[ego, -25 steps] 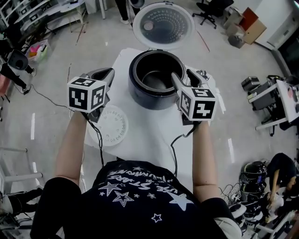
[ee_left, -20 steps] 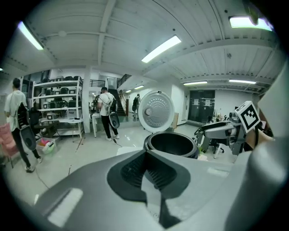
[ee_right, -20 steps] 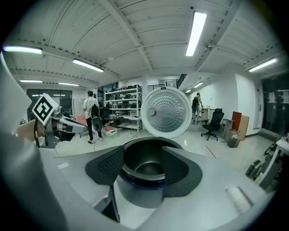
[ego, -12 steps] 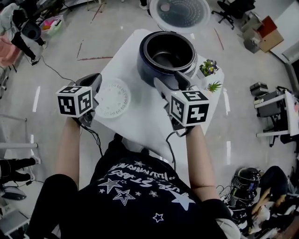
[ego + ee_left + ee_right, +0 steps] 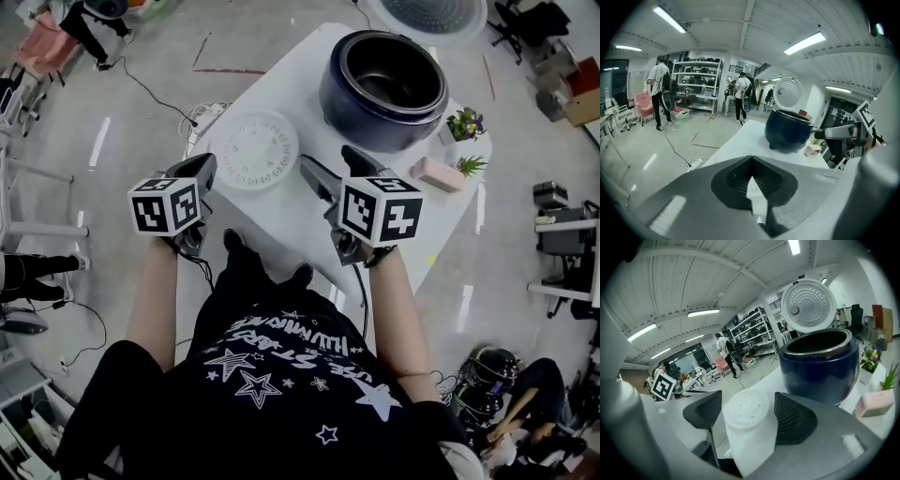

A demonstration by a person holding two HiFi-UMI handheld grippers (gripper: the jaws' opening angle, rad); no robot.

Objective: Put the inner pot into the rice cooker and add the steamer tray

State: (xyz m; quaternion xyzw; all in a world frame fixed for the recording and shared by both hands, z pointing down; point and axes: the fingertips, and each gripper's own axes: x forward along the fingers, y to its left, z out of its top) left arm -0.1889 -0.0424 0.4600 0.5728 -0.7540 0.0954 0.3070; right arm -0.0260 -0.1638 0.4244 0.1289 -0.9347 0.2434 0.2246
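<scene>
Lining up on steamer tray point(image 5: 254, 148) lying flat left of rice cooker point(image 5: 373, 127) (inner pot point(image 5: 394, 80) inside): right gripper point(image 5: 336, 167) just opening wide, empty, left gripper point(image 5: 202, 171) closed; shallow pinch could skid tray off surface point(image 5: 286, 80) edge.

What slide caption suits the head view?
Left gripper and right gripper, its empty jaws just opening, point toward the tray beside the open cooker.

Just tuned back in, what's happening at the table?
A person holds both grippers at the near edge of the table. The inner pot sits in the open rice cooker; the steamer tray lies beside it, untouched. The jaws of the right gripper have just been opening, nothing between them, aimed at the tray. The left gripper is shut, empty.
</scene>
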